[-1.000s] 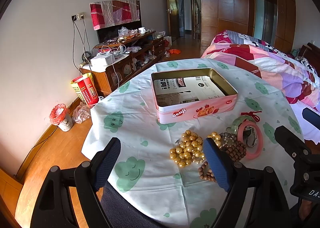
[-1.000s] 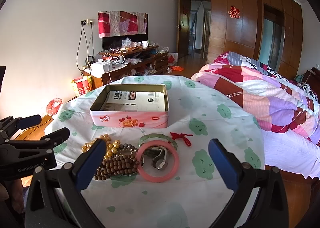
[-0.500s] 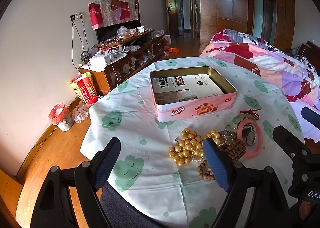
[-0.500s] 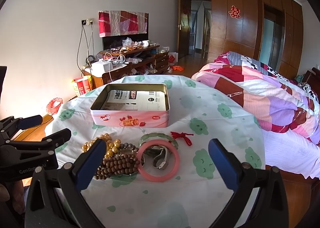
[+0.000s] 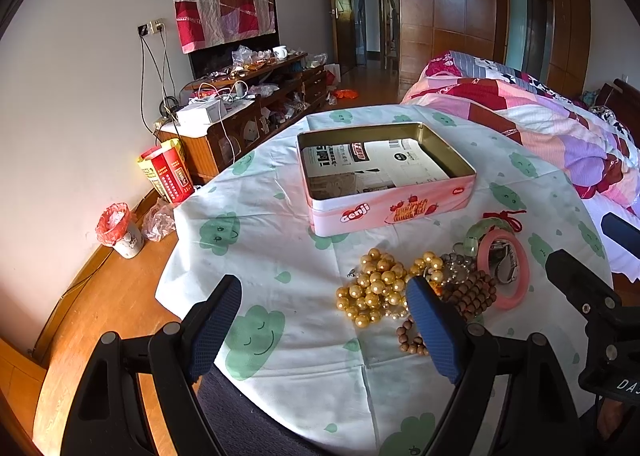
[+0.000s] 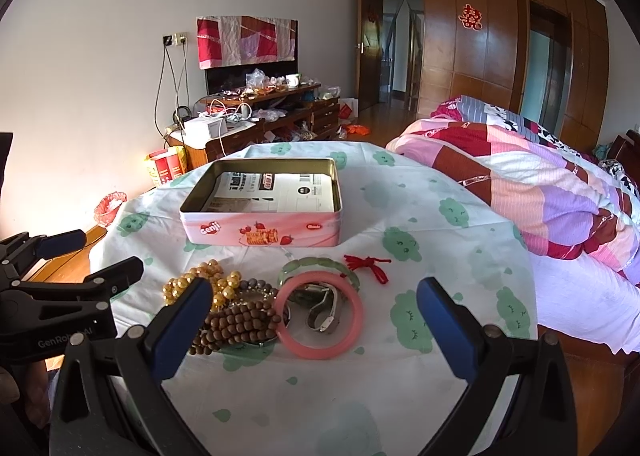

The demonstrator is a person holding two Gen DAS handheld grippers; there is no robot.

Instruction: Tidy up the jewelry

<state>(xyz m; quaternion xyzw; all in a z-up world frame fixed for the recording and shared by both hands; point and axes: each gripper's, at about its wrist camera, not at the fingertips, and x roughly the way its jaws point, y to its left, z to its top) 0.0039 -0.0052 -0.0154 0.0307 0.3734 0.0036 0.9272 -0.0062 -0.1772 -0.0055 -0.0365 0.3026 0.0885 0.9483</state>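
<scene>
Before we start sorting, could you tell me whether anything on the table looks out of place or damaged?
Nothing looks damaged. The jewelry lies in one overlapping heap in front of the open tin: gold beads, wooden beads and a pink bangle ringing a watch. The tin holds only paper.

Bright, sharp daylight throughout (heavy fisheye bending and black corners), with soft shadows.

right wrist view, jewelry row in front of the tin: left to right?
gold beads → wooden beads → pink bangle → red knot
</scene>
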